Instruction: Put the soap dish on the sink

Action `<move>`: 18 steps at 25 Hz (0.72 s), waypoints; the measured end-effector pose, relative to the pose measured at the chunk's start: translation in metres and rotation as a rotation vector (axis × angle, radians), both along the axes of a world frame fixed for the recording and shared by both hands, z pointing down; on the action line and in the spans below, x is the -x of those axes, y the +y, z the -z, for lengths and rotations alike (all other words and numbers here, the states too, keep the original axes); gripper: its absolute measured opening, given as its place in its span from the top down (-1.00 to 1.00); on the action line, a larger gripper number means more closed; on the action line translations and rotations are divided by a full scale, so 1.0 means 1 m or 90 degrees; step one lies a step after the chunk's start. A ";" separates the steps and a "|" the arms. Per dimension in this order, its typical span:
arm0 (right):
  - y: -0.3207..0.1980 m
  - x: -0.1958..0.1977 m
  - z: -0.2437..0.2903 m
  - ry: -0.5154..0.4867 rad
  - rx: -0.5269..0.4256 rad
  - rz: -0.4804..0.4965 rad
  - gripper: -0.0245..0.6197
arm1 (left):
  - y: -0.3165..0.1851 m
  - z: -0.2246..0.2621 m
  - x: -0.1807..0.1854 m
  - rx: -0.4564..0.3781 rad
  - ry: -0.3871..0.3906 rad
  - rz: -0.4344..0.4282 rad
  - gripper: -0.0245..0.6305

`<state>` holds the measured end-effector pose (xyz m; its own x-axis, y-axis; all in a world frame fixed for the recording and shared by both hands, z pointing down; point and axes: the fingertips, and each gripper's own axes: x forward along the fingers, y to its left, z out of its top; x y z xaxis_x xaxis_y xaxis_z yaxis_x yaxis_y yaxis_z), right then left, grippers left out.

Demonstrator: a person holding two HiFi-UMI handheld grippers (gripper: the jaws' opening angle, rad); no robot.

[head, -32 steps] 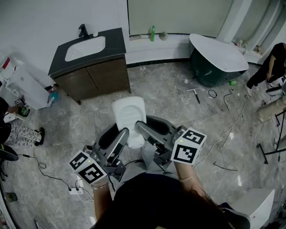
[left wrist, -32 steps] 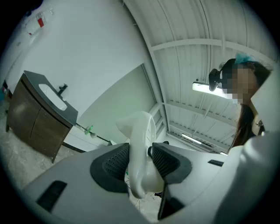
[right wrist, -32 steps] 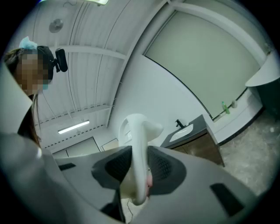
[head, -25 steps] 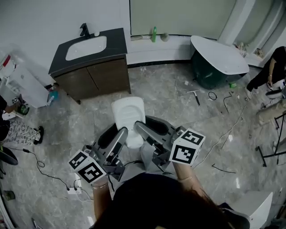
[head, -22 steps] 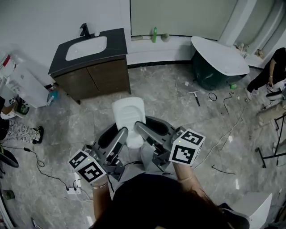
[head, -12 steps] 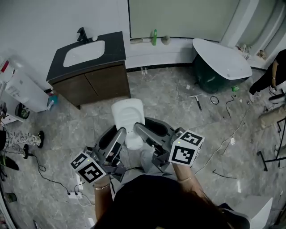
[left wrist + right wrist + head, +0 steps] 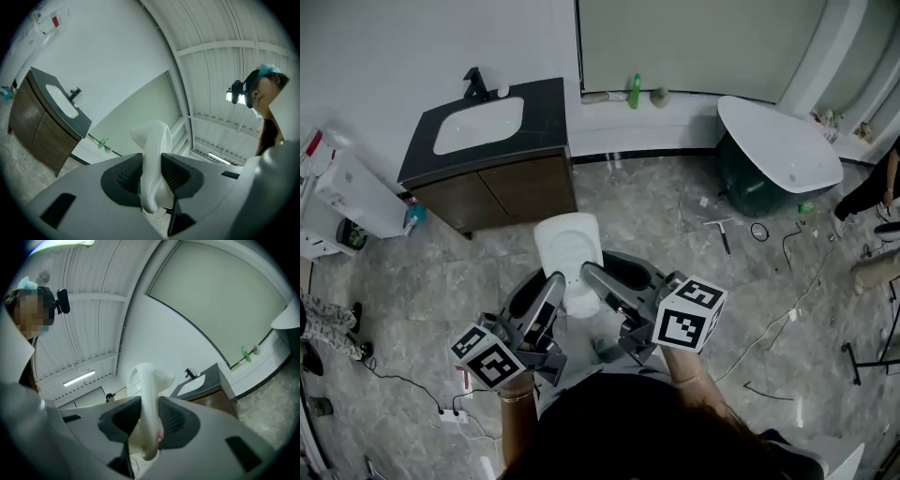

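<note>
The white soap dish (image 7: 569, 246) hangs in the air above the floor (image 7: 675, 216), carried from two sides. The left hand-held gripper (image 7: 151, 173) grasps its near edge; its jaws have just been closing, with the soap dish between them. The right hand-held gripper (image 7: 149, 420) is clenched on the same edge, just beside the left one. The sink (image 7: 478, 125) sits in a dark bench (image 7: 546, 112) by the wall, well apart from the soap dish.
</note>
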<state>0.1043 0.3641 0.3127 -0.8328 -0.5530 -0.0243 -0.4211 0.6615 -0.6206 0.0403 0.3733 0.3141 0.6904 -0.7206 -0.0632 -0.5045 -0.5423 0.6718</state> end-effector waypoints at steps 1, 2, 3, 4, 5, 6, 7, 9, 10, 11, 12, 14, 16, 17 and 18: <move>-0.005 0.001 -0.003 0.000 0.006 0.004 0.54 | -0.005 -0.002 0.001 0.006 -0.002 0.004 0.53; -0.010 0.002 -0.006 0.000 0.011 0.008 0.54 | -0.010 -0.005 0.002 0.012 -0.003 0.008 0.53; -0.016 0.004 -0.009 -0.002 0.017 0.012 0.54 | -0.015 -0.007 0.003 0.017 -0.005 0.012 0.53; -0.022 0.006 -0.011 -0.003 0.023 0.016 0.54 | -0.020 -0.010 0.005 0.022 -0.007 0.015 0.53; -0.028 0.008 -0.013 -0.004 0.027 0.018 0.54 | -0.026 -0.011 0.008 0.027 -0.008 0.019 0.53; -0.034 0.011 -0.014 -0.004 0.031 0.021 0.54 | -0.032 -0.013 0.011 0.031 -0.008 0.022 0.53; -0.040 0.014 -0.016 -0.004 0.033 0.023 0.54 | -0.038 -0.014 0.014 0.033 -0.007 0.024 0.53; -0.056 0.022 -0.019 -0.003 0.035 0.026 0.54 | -0.053 -0.017 0.021 0.035 -0.003 0.026 0.53; -0.068 0.028 -0.020 -0.001 0.035 0.025 0.54 | -0.066 -0.018 0.028 0.036 0.000 0.026 0.53; -0.086 0.038 -0.021 0.001 0.037 0.024 0.54 | -0.084 -0.020 0.038 0.037 0.002 0.025 0.53; -0.109 0.050 -0.022 0.005 0.039 0.022 0.54 | -0.107 -0.021 0.050 0.040 0.003 0.024 0.53; -0.148 0.073 -0.023 0.010 0.041 0.020 0.54 | -0.146 -0.022 0.073 0.040 0.005 0.025 0.53; -0.160 0.080 -0.021 0.010 0.032 0.019 0.54 | -0.158 -0.020 0.081 0.032 0.005 0.025 0.53; -0.158 0.079 -0.019 0.010 0.024 0.018 0.54 | -0.156 -0.019 0.080 0.027 0.004 0.024 0.53; -0.154 0.077 -0.018 0.011 0.016 0.016 0.54 | -0.153 -0.018 0.078 0.021 0.004 0.023 0.53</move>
<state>0.0270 0.2098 0.3307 -0.8466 -0.5322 0.0036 -0.4150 0.6560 -0.6304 -0.0373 0.2201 0.3322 0.6636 -0.7468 -0.0434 -0.5196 -0.5018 0.6915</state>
